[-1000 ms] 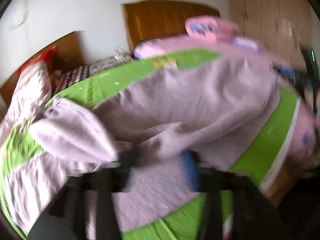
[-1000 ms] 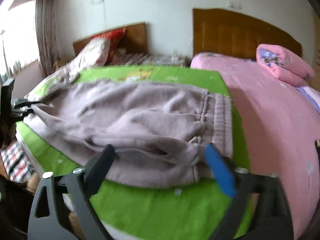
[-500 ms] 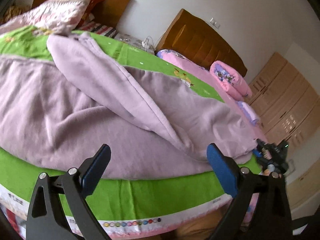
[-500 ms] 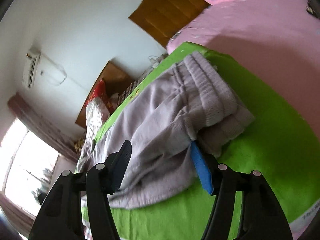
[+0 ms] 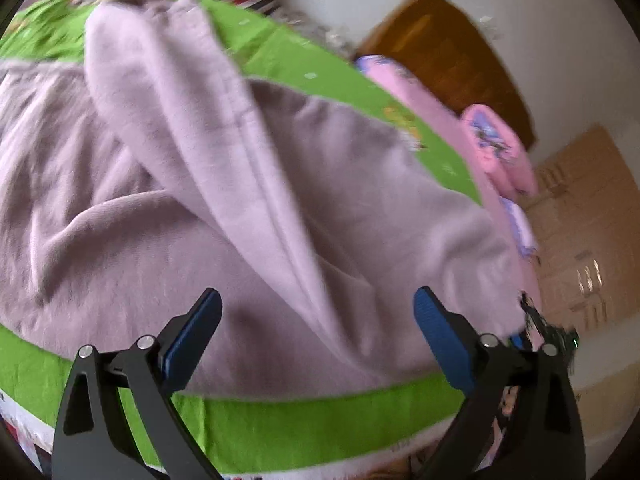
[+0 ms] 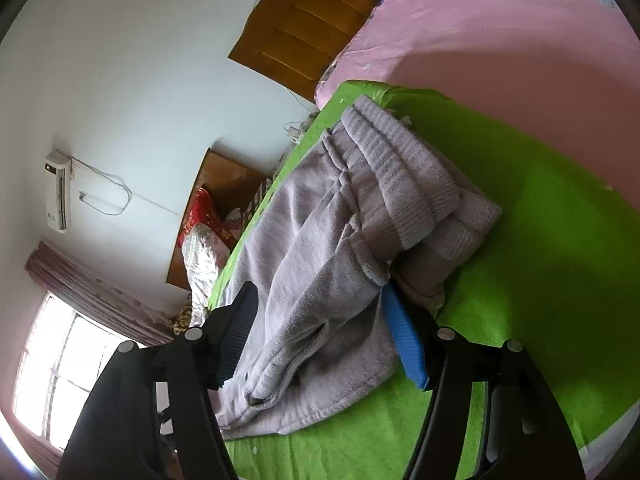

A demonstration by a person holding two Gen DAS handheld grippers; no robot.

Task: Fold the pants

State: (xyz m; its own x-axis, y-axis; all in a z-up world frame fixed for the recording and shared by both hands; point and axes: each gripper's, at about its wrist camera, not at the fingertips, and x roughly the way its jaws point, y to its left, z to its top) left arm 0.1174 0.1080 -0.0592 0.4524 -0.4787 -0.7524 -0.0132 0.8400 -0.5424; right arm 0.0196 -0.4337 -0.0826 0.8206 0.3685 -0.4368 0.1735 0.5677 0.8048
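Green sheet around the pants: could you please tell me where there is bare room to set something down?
The green sheet lies bare beside the ribbed waistband, reaching toward the pink bed. A narrower bare strip runs along the near edge below the pants. The middle is crowded: the pants cover it, and the pink pillow sits on the pink bed.
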